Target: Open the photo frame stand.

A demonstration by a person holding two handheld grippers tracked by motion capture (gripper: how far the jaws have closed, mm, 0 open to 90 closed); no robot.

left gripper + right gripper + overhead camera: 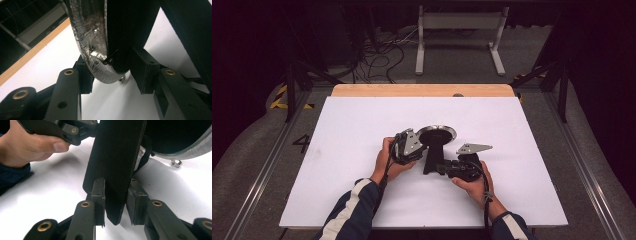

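A small pan (pixel 437 134) with a round metal bowl and a flat black handle (pixel 431 159) lies near the middle of the white board. My left gripper (pixel 424 146) comes in from the left and is shut on the pan where the rim (pixel 100 67) meets the handle, one pad on each side. My right gripper (pixel 439 167) comes in from the right and is shut on the free end of the handle (pixel 115 165), whose tip pokes down between the pads (pixel 98 195). The right gripper view also shows the pan's rim (pixel 190 147) and the other hand (pixel 30 145).
The white board (pixel 362 120) covers most of a wooden table, whose edge (pixel 422 90) shows at the back. Beyond it stand a white frame (pixel 459 35) and loose cables (pixel 377 60) on the floor. Metal rails run along both sides.
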